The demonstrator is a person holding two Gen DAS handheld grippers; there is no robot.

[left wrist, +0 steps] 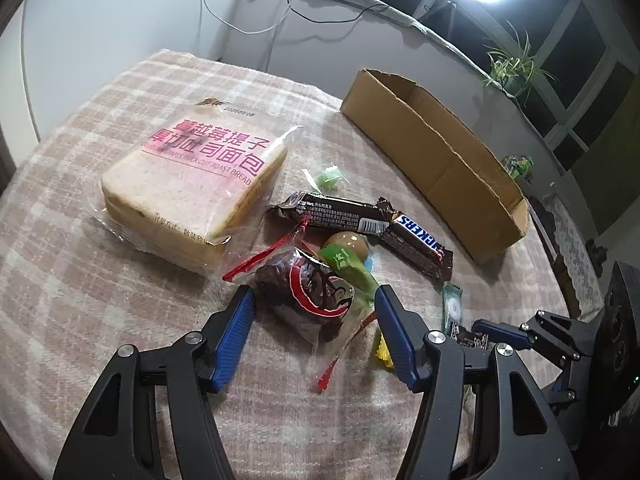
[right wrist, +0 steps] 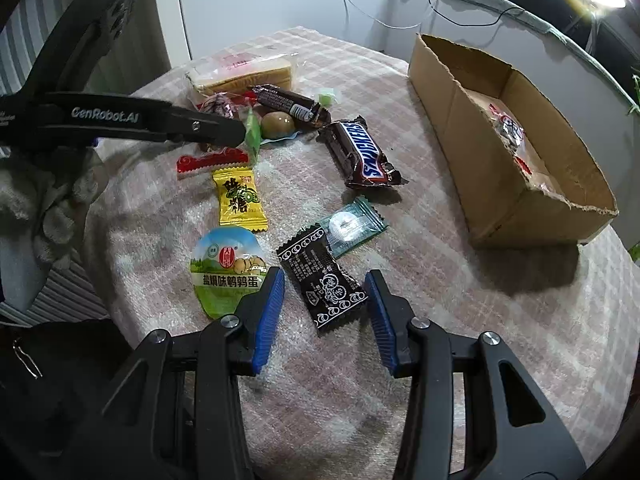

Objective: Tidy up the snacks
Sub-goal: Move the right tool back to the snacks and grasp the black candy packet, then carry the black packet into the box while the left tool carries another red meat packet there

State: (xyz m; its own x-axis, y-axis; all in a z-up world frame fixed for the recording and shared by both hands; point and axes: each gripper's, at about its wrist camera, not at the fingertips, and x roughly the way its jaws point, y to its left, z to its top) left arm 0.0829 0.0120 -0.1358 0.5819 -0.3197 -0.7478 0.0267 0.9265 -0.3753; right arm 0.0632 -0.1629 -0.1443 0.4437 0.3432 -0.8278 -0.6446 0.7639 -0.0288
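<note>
Crinkly black sachet [right wrist: 322, 280] near table's front edge, light, slippery; right gripper [right wrist: 325, 298] half-open astride it, pinch mid-body; left gripper [left wrist: 314, 322] half-open astride date pack [left wrist: 306, 300].

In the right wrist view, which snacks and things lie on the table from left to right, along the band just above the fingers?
Green round egg pack → black candy wrapper → teal candy packet → cardboard box.
</note>
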